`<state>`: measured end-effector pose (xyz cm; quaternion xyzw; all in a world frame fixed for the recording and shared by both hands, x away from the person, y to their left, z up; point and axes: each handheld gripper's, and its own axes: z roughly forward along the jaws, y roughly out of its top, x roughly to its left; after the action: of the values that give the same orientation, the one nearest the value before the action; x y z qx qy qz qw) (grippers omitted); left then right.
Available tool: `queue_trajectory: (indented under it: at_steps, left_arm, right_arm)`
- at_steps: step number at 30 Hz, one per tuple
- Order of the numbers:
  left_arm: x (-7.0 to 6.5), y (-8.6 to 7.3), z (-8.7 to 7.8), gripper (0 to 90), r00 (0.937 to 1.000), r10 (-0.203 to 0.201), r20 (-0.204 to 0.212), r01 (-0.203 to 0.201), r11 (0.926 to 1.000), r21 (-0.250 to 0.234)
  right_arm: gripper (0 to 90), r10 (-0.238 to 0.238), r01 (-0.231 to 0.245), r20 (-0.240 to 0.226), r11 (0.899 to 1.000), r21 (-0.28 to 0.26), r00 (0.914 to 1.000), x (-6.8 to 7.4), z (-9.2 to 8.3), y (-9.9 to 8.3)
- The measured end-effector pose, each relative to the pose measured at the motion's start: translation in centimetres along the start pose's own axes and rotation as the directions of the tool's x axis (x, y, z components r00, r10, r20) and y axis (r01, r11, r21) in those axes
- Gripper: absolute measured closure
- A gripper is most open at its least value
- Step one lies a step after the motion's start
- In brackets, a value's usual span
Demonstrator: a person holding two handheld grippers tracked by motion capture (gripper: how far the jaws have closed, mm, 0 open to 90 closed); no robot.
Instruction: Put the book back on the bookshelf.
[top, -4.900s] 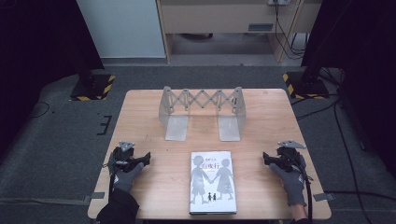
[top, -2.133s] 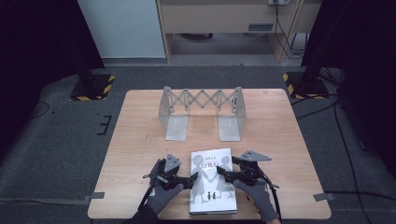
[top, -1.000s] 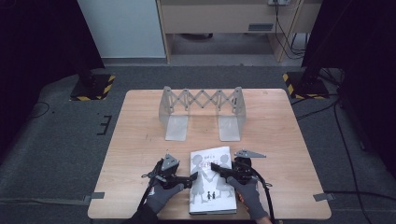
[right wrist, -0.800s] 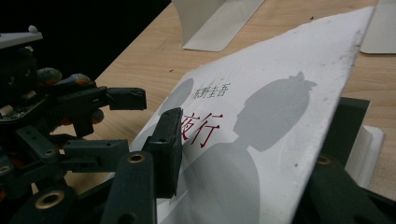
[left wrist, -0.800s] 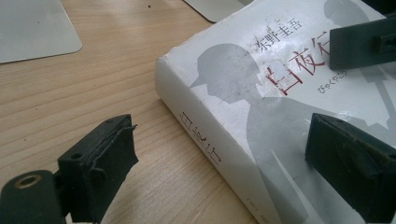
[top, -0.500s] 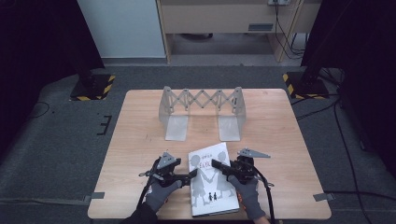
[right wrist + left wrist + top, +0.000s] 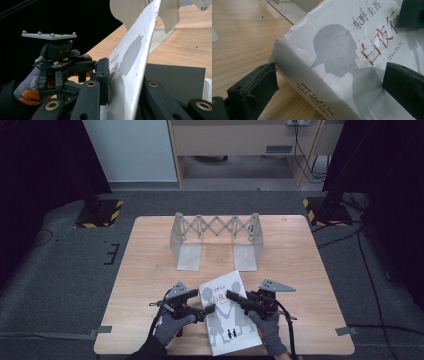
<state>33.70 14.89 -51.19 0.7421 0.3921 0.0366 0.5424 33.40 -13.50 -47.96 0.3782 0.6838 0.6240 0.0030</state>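
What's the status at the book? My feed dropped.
Right gripper shut on the front cover, lifting it. Left gripper open, jaws straddling the book at its spine. Folding rack behind, well apart.

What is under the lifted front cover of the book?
Under the cover, pinched by the right tool, a dark endpaper shows. The pages below it are hidden.

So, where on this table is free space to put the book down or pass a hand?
Bare wood lies left and right of the folding rack, out to the table edges, and on the strip between rack and book. The near middle is crowded: the left gripper stands open around the book's spine, the right gripper is shut on its lifted cover.
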Motion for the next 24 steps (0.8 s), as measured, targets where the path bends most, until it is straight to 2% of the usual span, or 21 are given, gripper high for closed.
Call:
queue_trajectory:
  at_steps: [3, 6, 8, 9, 10, 11, 14, 15, 17, 18, 19, 20, 21, 22, 23, 24]
  left_arm:
    - [0.1, -0.2, 0.1, 0.0, 0.9994, -0.023, 0.026, 0.024, 0.9996, -0.016]
    - [0.5, -0.5, 0.2, 0.0, 0.9941, -0.079, 0.074, 0.081, 0.9966, -0.016]
    - [0.8, -0.7, 0.4, 0.0, 0.985, -0.111, 0.132, 0.113, 0.9935, -0.012]
    - [0.8, -0.7, 0.6, 0.0, 0.9677, -0.142, 0.209, 0.143, 0.9897, 0.008]
    - [0.8, -0.7, 0.6, 0.0, 0.9677, -0.142, 0.209, 0.143, 0.9897, 0.008]
    - [0.9, -0.8, 0.7, 0.0, 0.9616, -0.153, 0.228, 0.153, 0.988, 0.018]
    - [1.0, -0.7, 0.8, 0.2, 0.9628, -0.168, 0.212, 0.162, 0.9858, 0.045]
    - [1.3, -0.6, 0.7, 2.4, 0.9593, -0.191, 0.208, 0.182, 0.9812, 0.065]
    - [1.7, -0.6, 0.3, 10.6, 0.9506, -0.224, 0.215, 0.214, 0.9745, 0.067]
    - [1.7, -0.6, 0.3, 13.5, 0.9506, -0.224, 0.215, 0.214, 0.9745, 0.067]
    - [1.8, -0.6, 0.1, 16.1, 0.9506, -0.225, 0.214, 0.217, 0.9742, 0.06]
    - [1.8, -0.6, 0.1, 18.7, 0.9506, -0.225, 0.214, 0.217, 0.9742, 0.06]
    - [1.8, -0.5, 0.0, 18.7, 0.9502, -0.228, 0.213, 0.22, 0.9737, 0.058]
    - [1.9, -0.5, -0.1, 21.5, 0.9454, -0.24, 0.221, 0.234, 0.9709, 0.05]
    - [1.8, -0.4, -0.3, 24.5, 0.9452, -0.237, 0.225, 0.234, 0.9714, 0.039]
    - [1.6, -0.3, -0.3, 26.3, 0.9491, -0.225, 0.221, 0.223, 0.9743, 0.033]
  right_arm:
    - [76.0, -0.004, 0.004, -0.007, 1.0, -0.005, 1.0, 0.0, -0.2, 0.1]
    - [77.9, 0.013, -0.014, -0.042, 1.0, -0.019, 0.999, -0.2, -0.6, 0.2]
    - [78.2, 0.015, -0.016, -0.051, 1.0, -0.02, 0.9986, -0.2, -0.6, 0.2]
    - [79.4, 0.013, -0.014, -0.084, 1.0, -0.014, 0.9963, -0.1, -0.6, 0.3]
    - [79.4, 0.007, -0.008, -0.098, 1.0, -0.009, 0.9952, 0.0, -0.6, 0.4]
    - [79.1, 0.0, 0.0, -0.103, 1.0, -0.004, 0.9946, 0.1, -0.5, 0.4]
    - [75.9, 0.009, -0.007, -0.084, 1.0, 0.022, 0.9964, -0.2, -0.3, 0.5]
    - [73.1, -0.006, 0.009, -0.057, 0.999, 0.037, 0.9984, -0.2, -0.2, 0.5]
    - [65.3, -0.06, 0.06, -0.001, 0.996, 0.072, 0.9982, -0.3, 0.1, 0.4]
    - [65.3, -0.06, 0.06, -0.001, 0.996, 0.072, 0.9982, -0.3, 0.1, 0.4]
    - [57.7, -0.092, 0.089, 0.033, 0.993, 0.082, 0.9952, -0.4, 0.2, 0.0]
    - [52.6, -0.098, 0.092, 0.053, 0.991, 0.096, 0.9938, -0.5, 0.4, -0.1]
    - [52.6, -0.098, 0.092, 0.053, 0.991, 0.096, 0.9938, -0.5, 0.4, -0.1]
    - [50.3, -0.116, 0.11, 0.057, 0.989, 0.096, 0.9916, -0.8, 0.4, -0.2]
    - [48.4, -0.104, 0.099, 0.05, 0.99, 0.099, 0.9933, -1.0, 0.3, -0.2]
    - [45.3, -0.094, 0.088, 0.05, 0.991, 0.103, 0.9944, -1.2, 0.2, -0.2]
